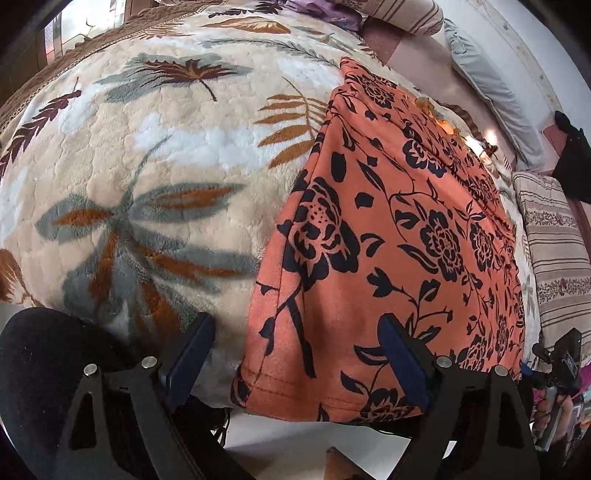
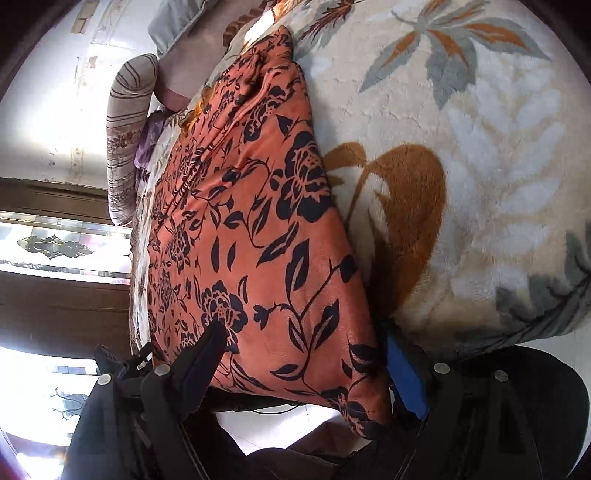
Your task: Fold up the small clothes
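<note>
While both units sit at the near edge of the bed, status:

garment: orange cloth w/ black floral print [image 1: 399, 229], lying flat on the bed, long strip running from near edge toward the far pillows. Looks folded lengthwise already – doubled edge visible along its left side in left wrist view. Stitched hem at near end, just over the bed edge.

left hand-held gripper [image 1: 295, 354]: released, jaws spread wide. Straddles the near-left corner of the cloth: right finger [image 1: 402, 354] over the print, left finger [image 1: 192, 350] over bare blanket beside it. Pads not pressing cloth, nothing grasped.

right hand-held gripper [image 2: 306, 358]: released too, jaws wide. Near-right corner of the cloth sits between the fingers; blue-padded finger [image 2: 406, 376] right at the cloth's edge, dark finger [image 2: 207, 358] over the print. Contact w/ fabric: can't tell. No grip seen.

bed cover: fluffy cream blanket w/ grey/brown leaf pattern [image 1: 147, 166], under the cloth and on both sides of it.

far end: striped pillow [image 1: 557, 258], grey pillow [image 1: 491, 96], purple fabric [image 1: 325, 11] near the top, apart from the cloth.

person: dark-clothed knee or leg [image 1: 48, 369] low in both views, close to the bed edge.

other: light floor visible below the hem; right unit shows at right edge of left wrist view [image 1: 561, 358].
</note>
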`<state>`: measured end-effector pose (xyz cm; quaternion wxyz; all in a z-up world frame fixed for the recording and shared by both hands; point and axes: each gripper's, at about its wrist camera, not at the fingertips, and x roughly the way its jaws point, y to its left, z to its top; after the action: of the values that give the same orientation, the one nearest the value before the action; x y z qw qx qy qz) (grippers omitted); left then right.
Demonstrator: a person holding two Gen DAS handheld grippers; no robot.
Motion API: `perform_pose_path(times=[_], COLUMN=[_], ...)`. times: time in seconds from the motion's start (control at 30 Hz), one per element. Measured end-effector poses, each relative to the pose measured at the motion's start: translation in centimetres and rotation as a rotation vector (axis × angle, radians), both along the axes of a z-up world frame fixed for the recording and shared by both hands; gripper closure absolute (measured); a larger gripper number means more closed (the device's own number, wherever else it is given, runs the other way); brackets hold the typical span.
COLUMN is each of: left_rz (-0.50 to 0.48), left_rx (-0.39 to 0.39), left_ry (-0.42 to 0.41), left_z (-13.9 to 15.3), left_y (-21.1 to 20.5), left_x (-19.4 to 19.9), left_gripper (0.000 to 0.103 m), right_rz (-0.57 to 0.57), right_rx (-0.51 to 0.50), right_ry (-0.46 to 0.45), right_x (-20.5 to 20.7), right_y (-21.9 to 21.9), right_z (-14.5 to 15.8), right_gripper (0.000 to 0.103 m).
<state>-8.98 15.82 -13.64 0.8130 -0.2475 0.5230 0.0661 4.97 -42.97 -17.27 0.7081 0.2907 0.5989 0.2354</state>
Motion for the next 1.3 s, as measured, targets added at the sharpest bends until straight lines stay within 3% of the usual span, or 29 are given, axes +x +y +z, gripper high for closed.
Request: perform_pose_path(times=[0.13, 0.27, 0.33, 0.43, 0.5, 0.57, 0.63, 0.67, 0.7, 0.73, 0.77, 0.8, 0.93, 1.03, 1.07, 1.1, 1.13, 1.23, 1.27, 1.3], left_rz=[0.003, -0.003, 0.003, 0.009, -0.010, -0.032, -0.064, -0.071, -0.072, -0.076, -0.075, -0.064, -0.030, -0.041, -0.038, -0.028, -0.026, -0.026, -0.039, -0.049], left_rx=[0.015, 0.016, 0.004, 0.004, -0.006, 0.022, 0.081, 0.114, 0.154, 0.147, 0.099, 0.067, 0.023, 0.033, 0.040, 0.047, 0.046, 0.057, 0.067, 0.081], left_ry=[-0.008, 0.009, 0.015, 0.008, -0.005, -0.005, 0.018, 0.029, 0.044, 0.039, 0.021, 0.004, -0.105, -0.062, -0.017, 0.037, 0.070, 0.030, 0.037, 0.040], left_z=[0.0, 0.2, 0.0, 0.1, 0.1, 0.0, -0.1, -0.1, -0.1, 0.2, 0.6, 1.2, 4.6, 3.4, 2.2, 0.9, -0.2, 0.1, 0.1, 0.3], left_y=[-0.1, 0.2, 0.5, 0.6, 0.2, -0.8, -1.7, -2.0, -2.0, -1.7, -1.2, -0.7, 0.4, 0.1, 0.0, -0.2, -0.3, -0.8, -0.9, -0.9], left_x=[-0.2, -0.9, -1.0, -1.3, -1.1, -0.5, -0.1, 0.0, 0.0, -0.1, -0.2, -0.4, -1.5, -0.6, -0.3, 0.1, 0.2, 0.0, 0.2, 0.4], left_gripper=[0.017, 0.058, 0.065, 0.065, 0.040, 0.033, 0.033, 0.044, 0.064, 0.074, 0.096, 0.096, 0.096, 0.093, 0.089, 0.075, 0.071, 0.065, 0.071, 0.097], right_rz=[-0.001, -0.019, -0.023, -0.048, -0.028, -0.027, -0.031, -0.028, -0.025, -0.024, -0.028, -0.036, -0.063, -0.069, -0.064, -0.061, -0.059, -0.043, -0.032, -0.022], right_rx=[-0.018, -0.034, -0.033, -0.026, -0.036, -0.040, -0.029, -0.036, -0.064, -0.101, -0.117, -0.100, -0.021, -0.003, -0.005, -0.014, -0.011, -0.023, -0.030, -0.055], right_ry=[-0.015, -0.011, -0.008, 0.001, -0.016, -0.023, -0.029, -0.034, -0.031, -0.025, -0.016, -0.004, -0.071, -0.074, -0.041, 0.009, 0.041, -0.016, -0.020, -0.011], right_x=[-0.1, -0.7, -0.9, -0.9, -0.9, -0.9, -1.1, -1.2, -1.2, -1.3, -1.4, -1.4, -1.9, -1.4, -1.2, -1.0, -1.0, -1.3, -1.3, -1.2], right_y=[0.6, 0.2, 0.1, 0.0, 0.4, 0.6, 0.4, 0.4, 0.4, 0.3, 0.0, -0.4, -1.4, -1.6, -1.5, -1.3, -1.1, -0.4, -0.3, -0.2], right_z=[0.2, 0.5, 0.3, -0.1, 0.2, 0.1, -0.1, -0.1, -0.2, -0.1, -0.1, -0.1, 2.9, 3.0, 1.9, 0.6, -0.5, 0.1, 0.1, -0.1], right_gripper=[0.019, 0.041, 0.042, 0.039, 0.032, 0.032, 0.033, 0.040, 0.060, 0.071, 0.090, 0.096, 0.096, 0.091, 0.078, 0.041, 0.036, 0.034, 0.047, 0.080])
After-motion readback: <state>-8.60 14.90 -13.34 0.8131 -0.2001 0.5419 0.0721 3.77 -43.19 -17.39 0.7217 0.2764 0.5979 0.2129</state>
